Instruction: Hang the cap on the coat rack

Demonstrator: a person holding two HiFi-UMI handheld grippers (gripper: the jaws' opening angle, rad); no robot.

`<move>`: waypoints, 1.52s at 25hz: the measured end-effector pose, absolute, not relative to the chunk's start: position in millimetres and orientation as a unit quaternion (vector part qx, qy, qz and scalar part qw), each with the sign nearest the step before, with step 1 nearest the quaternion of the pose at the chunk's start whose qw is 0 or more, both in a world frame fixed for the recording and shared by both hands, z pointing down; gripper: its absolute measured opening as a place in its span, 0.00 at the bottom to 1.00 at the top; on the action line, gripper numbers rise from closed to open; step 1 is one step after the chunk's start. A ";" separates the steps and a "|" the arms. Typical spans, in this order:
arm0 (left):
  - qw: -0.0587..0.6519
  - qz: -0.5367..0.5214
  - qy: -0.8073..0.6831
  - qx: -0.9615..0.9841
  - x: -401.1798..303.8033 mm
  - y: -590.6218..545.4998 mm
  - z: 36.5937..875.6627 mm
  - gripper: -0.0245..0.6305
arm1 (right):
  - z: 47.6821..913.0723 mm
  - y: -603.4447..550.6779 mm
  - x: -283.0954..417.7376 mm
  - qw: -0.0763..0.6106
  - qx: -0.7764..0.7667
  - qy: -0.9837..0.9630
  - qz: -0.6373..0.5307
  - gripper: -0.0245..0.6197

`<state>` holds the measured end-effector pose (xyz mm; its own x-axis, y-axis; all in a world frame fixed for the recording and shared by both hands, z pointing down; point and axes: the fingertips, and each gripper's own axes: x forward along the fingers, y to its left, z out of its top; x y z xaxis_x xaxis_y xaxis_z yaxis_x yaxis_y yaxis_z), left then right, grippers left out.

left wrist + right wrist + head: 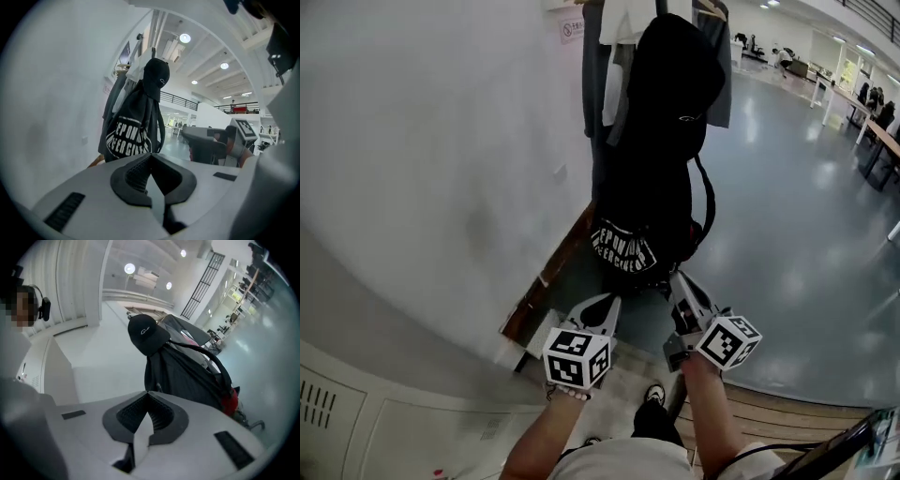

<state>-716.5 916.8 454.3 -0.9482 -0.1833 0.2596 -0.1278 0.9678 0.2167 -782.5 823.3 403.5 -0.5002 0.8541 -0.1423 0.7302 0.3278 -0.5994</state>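
The black cap (677, 61) sits on top of the coat rack, over a black bag with white print (623, 248) that hangs below it. In the left gripper view the cap (156, 74) is up ahead, apart from the jaws. In the right gripper view the cap (147, 334) shows its small white logo. My left gripper (607, 302) is low, in front of the bag's bottom, shut with nothing in it. The right gripper (679, 280) is beside it, also shut and empty, and shows in the left gripper view as the right gripper (206, 143).
Grey and white garments (613, 56) hang on the rack behind the cap. A white wall (441, 169) with a wooden skirting (546, 281) runs on the left. A white cabinet (366, 417) stands at the lower left. Tables (865, 117) stand far right on the grey floor (797, 234).
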 end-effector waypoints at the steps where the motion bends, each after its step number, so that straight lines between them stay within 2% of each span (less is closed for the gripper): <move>1: 0.145 -0.100 -0.980 0.089 -702.7 913.0 463.2 0.04 | 411.6 824.6 -763.4 0.105 -0.483 -0.815 0.303 0.04; 8: 0.171 -0.110 -0.965 0.165 -629.3 869.6 500.3 0.04 | 449.6 787.9 -652.7 0.122 -0.414 -0.855 0.287 0.04; 14: 0.163 -0.117 -0.962 0.185 -591.9 854.6 491.1 0.04 | 465.8 733.3 -617.0 0.146 -0.338 -0.894 0.256 0.04; 23: 0.101 -0.153 -0.970 0.157 -582.7 850.7 462.1 0.04 | 442.0 718.0 -603.1 0.121 -0.361 -0.900 0.211 0.04; 38: 0.102 -0.150 -0.972 0.150 -573.4 851.6 450.7 0.04 | 443.0 732.4 -587.3 0.135 -0.392 -0.887 0.202 0.04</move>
